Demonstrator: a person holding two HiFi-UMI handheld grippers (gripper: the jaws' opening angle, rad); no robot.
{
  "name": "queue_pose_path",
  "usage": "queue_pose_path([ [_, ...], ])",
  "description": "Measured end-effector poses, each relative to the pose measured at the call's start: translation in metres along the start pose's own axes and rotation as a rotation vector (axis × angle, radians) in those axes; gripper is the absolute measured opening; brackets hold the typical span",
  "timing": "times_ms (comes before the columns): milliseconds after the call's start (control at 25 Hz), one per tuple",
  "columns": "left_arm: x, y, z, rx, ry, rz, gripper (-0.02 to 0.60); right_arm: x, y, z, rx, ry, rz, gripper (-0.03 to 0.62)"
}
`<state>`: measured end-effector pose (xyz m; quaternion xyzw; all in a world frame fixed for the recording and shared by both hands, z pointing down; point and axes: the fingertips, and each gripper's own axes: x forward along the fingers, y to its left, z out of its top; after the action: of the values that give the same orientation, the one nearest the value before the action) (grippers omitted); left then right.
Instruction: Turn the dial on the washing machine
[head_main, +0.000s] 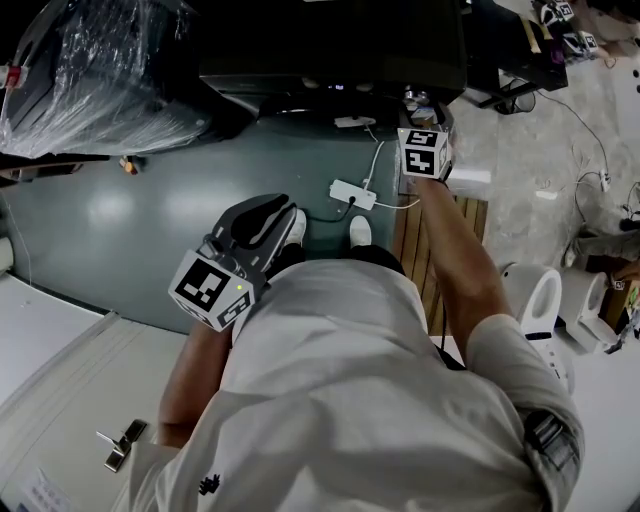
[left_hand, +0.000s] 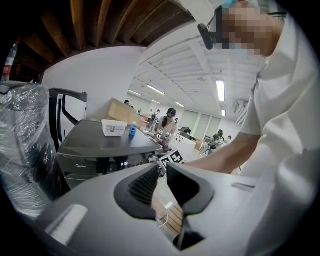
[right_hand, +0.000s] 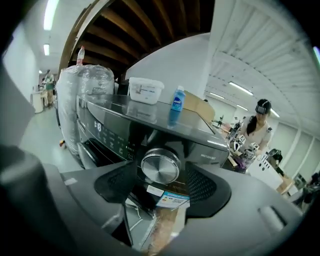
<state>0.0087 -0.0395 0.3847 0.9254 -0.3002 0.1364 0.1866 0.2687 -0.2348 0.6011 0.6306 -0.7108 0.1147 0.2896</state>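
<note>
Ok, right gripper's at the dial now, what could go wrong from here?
1. The right gripper has its jaws open around the dial, not gripping it; rolling before closing would turn nothing.
2. The dial looks like smooth polished metal, so a light grip may slip.

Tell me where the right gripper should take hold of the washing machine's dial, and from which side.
Grip the dial by its round rim, a jaw on each side. Come straight on from the front: it stands out from the front panel of the washing machine and faces the right gripper, whose open jaws flank it.
</note>
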Motion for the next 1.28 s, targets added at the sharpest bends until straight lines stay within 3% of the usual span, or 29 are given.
queue_pose_path([
  [160, -0.004, 0.000, -0.003, -0.003, 0.000, 0.009, 0.086, 0.006, 0.001, 0.001, -0.031, 0.023, -0.040, 0.273],
  [320, -0.010, 0.002, -0.005, -0.009, -0.002, 0.028, 0.086, 0.011, -0.002, 0.001, 0.009, 0.033, -0.057, 0.272],
  [560, -0.018, 0.005, -0.009, -0.022, -0.008, 0.052, 0.086, 0.007, -0.006, 0.005, 0.139, 0.045, -0.071, 0.267],
  [920, -0.018, 0.005, -0.006, -0.022, -0.009, 0.049, 0.086, 0.008, -0.012, 0.002, 0.442, 0.002, 0.004, 0.267],
  [1120, -0.016, 0.004, -0.005, -0.018, -0.005, 0.041, 0.086, 0.005, -0.014, 0.007, 0.370, -0.022, 0.017, 0.268],
  [1280, -0.013, 0.005, -0.004, -0.016, -0.007, 0.035, 0.086, 0.000, -0.011, 0.009, 0.241, -0.029, 0.008, 0.272],
])
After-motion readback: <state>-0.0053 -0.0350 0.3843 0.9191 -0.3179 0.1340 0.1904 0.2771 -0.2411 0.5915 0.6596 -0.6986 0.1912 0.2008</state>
